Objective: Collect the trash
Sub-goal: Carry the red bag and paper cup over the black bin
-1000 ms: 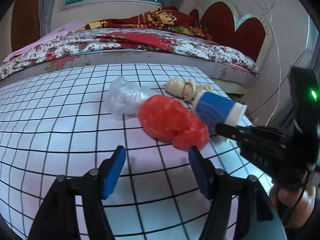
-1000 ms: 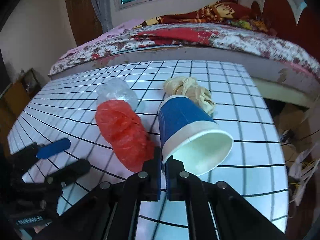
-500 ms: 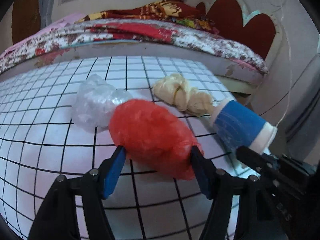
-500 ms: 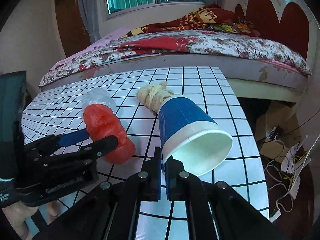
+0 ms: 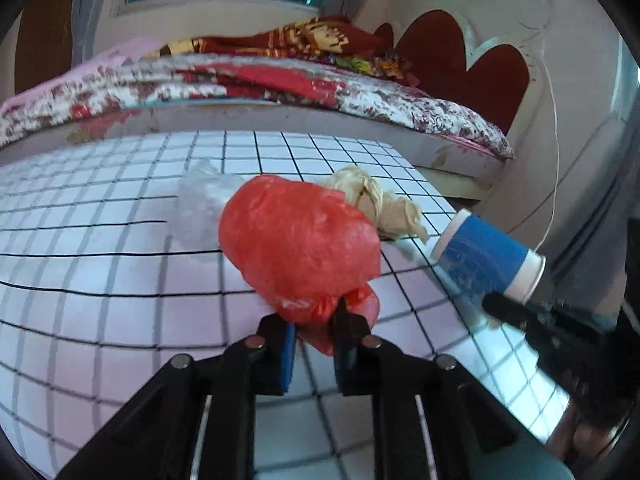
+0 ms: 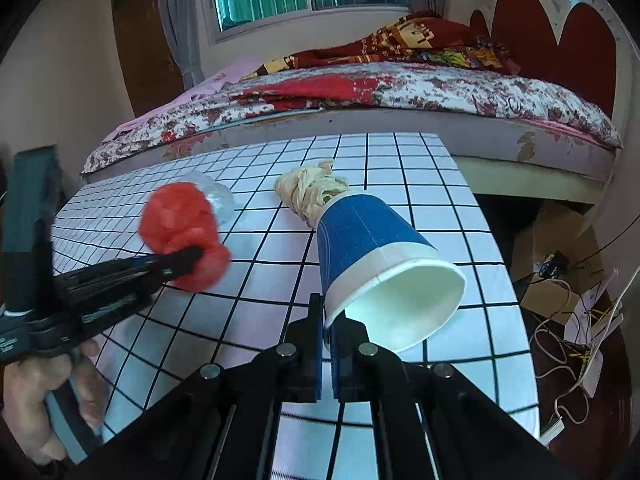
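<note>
The grasping step looks done on both sides: the left gripper (image 5: pixel 314 338) has just closed its jaws on the lower end of the crumpled red plastic bag (image 5: pixel 300 248), and the right gripper (image 6: pixel 327 322) is clamped on the rim of the blue paper cup (image 6: pixel 376 252), mouth tilted toward the camera. Next — in my judgement — the bag goes into the cup, which needs the mouth turned up. Farther back, a clear plastic wad (image 5: pixel 200 204) and a knotted beige wad (image 5: pixel 380 200) lie on the gridded table (image 5: pixel 100 312) — uncollected.

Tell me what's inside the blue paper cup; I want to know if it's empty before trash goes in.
The blue paper cup shows only a bare white inner wall. Its bottom is out of sight from this angle.
</note>
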{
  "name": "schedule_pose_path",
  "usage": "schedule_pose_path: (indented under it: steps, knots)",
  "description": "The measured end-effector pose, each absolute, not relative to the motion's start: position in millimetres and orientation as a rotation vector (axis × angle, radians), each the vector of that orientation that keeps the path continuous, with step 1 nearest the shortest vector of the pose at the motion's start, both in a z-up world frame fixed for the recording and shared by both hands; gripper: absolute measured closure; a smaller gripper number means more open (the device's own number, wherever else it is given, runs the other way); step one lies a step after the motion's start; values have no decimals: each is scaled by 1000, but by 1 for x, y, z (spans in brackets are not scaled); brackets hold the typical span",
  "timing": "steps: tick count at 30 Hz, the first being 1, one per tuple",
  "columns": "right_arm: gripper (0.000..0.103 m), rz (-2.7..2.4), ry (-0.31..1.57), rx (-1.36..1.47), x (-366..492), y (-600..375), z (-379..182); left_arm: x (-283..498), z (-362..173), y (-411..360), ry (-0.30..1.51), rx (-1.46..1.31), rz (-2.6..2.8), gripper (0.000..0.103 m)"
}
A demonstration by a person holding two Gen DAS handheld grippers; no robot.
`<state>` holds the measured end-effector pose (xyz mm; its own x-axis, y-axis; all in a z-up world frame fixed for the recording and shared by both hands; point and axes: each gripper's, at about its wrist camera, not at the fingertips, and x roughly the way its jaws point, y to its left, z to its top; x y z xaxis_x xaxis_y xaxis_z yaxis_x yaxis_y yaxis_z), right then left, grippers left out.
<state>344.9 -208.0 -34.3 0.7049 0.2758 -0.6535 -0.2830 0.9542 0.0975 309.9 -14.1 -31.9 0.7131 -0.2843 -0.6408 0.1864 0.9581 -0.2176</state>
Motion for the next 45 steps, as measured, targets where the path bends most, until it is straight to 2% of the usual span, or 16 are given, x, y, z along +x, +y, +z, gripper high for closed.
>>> schedule_pose_path:
  steps: [33,45]
  knots:
    - [100,327,571,-10,158,-201,20,163,-10,-12,671,-35,-289,87]
    - [100,280,553,-34,104,-215,23,124,-11,-40,660,9,-347,87]
